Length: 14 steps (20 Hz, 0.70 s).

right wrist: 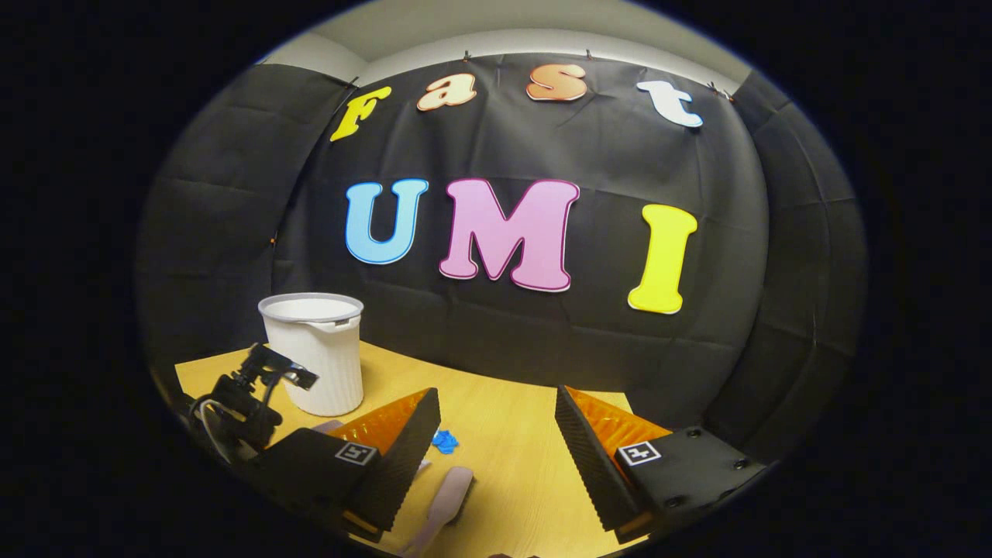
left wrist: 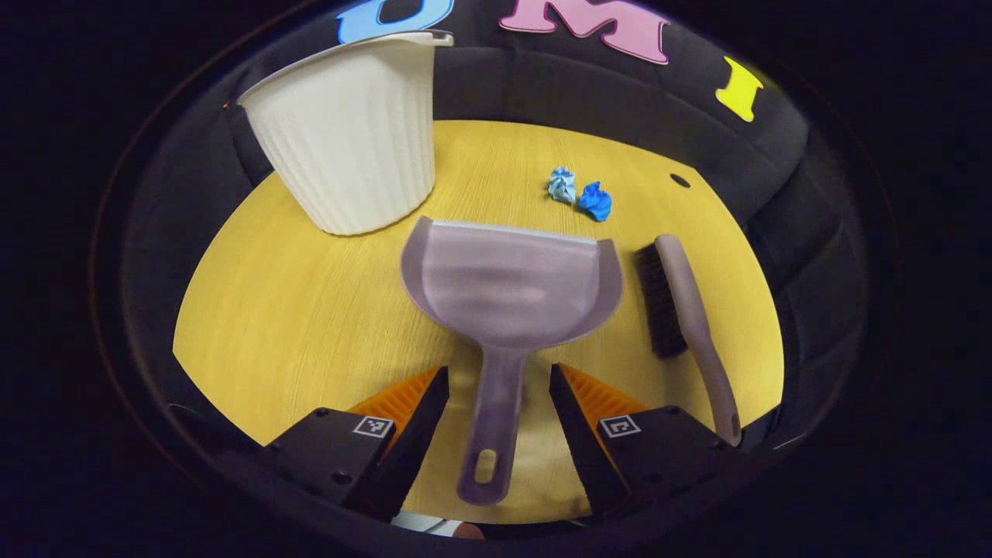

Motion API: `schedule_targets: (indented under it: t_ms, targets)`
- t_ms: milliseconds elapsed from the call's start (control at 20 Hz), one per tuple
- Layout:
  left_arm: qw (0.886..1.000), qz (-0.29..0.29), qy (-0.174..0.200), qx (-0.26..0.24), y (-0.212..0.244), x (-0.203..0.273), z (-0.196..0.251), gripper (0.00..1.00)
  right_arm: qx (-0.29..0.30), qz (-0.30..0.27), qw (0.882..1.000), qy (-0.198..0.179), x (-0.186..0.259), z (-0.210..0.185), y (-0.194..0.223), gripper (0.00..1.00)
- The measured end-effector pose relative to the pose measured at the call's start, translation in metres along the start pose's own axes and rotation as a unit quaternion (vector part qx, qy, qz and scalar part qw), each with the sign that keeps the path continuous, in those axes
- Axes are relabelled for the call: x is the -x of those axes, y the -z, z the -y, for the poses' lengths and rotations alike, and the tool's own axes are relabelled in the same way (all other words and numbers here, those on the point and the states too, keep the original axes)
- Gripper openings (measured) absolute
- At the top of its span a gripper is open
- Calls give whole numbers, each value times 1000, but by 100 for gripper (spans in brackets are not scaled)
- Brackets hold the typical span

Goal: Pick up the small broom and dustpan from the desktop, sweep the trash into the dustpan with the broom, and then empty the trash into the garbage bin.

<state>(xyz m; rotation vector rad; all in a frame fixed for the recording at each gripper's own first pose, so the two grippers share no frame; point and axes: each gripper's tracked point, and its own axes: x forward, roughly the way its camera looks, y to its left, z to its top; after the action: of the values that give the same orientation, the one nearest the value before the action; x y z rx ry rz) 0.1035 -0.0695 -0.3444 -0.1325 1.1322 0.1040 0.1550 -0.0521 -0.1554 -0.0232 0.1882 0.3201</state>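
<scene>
I'm at the pickup: my left gripper, fingers apart, straddles the dustpan handle on the desktop; next, close. Right gripper hangs open above the broom.

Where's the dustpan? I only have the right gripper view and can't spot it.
Observer: In the left gripper view, the dustpan lies flat on the desktop. Its handle sits between the open fingers of the left gripper, not yet clamped.
Operator: How much trash?
Observer: Two crumpled blue paper wads, side by side just beyond the dustpan's front lip.
Operator: Broom orientation?
Observer: The broom lies right of the dustpan as that view shows it, bristles facing the pan, handle end toward the camera.
</scene>
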Motion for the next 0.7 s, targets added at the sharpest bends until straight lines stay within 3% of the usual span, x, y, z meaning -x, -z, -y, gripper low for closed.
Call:
schedule_targets:
  t_ms: [350,450,500,600,700]
  targets:
    - [994,-92,-35,-48,0,-24,-10,79,-42,-125,991,-10,12,7,70,96]
    - [992,-112,-42,-50,-1,-28,-11,69,-58,-159,985,-16,16,4,87,96]
    - [991,-115,-38,-51,-2,-31,-9,57,-64,-176,982,-19,19,3,96,96]
    - [990,-128,-29,-50,-3,-31,-5,43,-69,-215,974,-23,25,-2,114,96]
    - [990,-130,-16,-50,-3,-38,-2,39,-63,-241,968,-29,27,-9,126,97]
